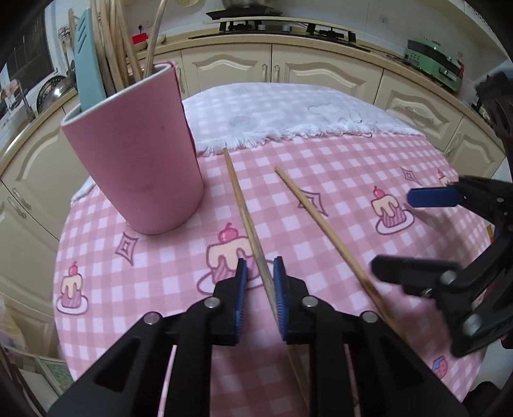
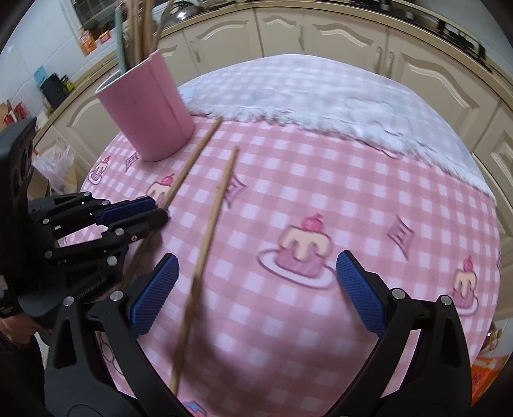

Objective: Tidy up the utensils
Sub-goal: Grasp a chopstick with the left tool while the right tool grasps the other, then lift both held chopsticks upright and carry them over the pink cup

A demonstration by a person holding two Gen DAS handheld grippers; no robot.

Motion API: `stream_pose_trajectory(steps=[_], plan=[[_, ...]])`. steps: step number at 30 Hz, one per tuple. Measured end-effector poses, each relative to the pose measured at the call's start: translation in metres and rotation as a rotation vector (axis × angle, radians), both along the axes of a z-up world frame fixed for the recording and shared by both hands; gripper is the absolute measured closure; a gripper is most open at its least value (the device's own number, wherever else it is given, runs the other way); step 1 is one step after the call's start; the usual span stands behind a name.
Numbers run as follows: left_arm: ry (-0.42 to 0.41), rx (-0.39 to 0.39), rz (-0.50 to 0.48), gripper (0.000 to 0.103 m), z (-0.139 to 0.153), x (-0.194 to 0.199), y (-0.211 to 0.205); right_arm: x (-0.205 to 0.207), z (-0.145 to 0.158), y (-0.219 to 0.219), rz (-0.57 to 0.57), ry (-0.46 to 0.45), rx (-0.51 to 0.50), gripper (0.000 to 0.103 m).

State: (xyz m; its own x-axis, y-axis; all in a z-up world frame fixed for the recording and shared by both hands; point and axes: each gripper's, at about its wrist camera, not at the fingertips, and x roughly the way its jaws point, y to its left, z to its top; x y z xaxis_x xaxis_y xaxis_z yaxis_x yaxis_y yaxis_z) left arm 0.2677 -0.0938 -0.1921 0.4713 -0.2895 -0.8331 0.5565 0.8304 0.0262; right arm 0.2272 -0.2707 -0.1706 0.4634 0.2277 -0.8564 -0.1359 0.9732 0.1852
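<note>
Two chopsticks lie on the tabletop (image 1: pixel 336 166), right of the pink cup (image 1: pixel 134 160) that holds other utensils. Left tongs (image 1: pixel 260 276) straddle the left chopstick (image 1: pixel 247 218), pads narrowed but with a gap showing, not yet clenched. Right chopstick (image 2: pixel 211 224) lies just inside the released right tongs (image 2: pixel 255 288). Risk: thin stick rolls or pivots if pinched off-centre, or the raised tip clips the cup rim.

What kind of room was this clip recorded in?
Most likely a home kitchen. A gas hob sits on the counter above cream cabinet doors, and a pink utensil cup holding chopsticks stands on a table with a cupcake-print cloth.
</note>
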Motion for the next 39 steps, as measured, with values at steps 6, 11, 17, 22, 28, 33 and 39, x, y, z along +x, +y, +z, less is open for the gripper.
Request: stream_pose_trajectory(steps=[6,11,17,22,28,33,39], plan=[[0.028,0.009,0.033,0.075,-0.001,0.026,0.001,0.018,-0.005,0.011,-0.029,0.008,-0.034,0.028],[0.04,0.021,0.02,0.078,-0.001,0.037,-0.009,0.023,-0.005,0.026,0.022,-0.012,-0.121,0.051],[0.068,-0.017,0.017,0.097,0.001,0.033,-0.01,0.023,-0.003,0.033,0.097,-0.014,-0.102,0.097],[0.066,-0.075,0.04,0.097,0.007,0.02,0.004,0.015,0.005,0.006,0.049,-0.048,0.037,0.097],[0.003,-0.172,0.038,0.097,0.035,0.004,0.013,0.001,0.037,-0.02,0.011,-0.154,0.173,0.097],[-0.108,-0.275,0.033,0.097,0.071,-0.014,0.024,-0.01,0.071,-0.029,0.005,-0.282,0.268,0.097],[-0.251,-0.374,0.05,0.097,0.118,-0.029,0.039,-0.017,0.105,-0.035,0.005,-0.412,0.353,0.097]])
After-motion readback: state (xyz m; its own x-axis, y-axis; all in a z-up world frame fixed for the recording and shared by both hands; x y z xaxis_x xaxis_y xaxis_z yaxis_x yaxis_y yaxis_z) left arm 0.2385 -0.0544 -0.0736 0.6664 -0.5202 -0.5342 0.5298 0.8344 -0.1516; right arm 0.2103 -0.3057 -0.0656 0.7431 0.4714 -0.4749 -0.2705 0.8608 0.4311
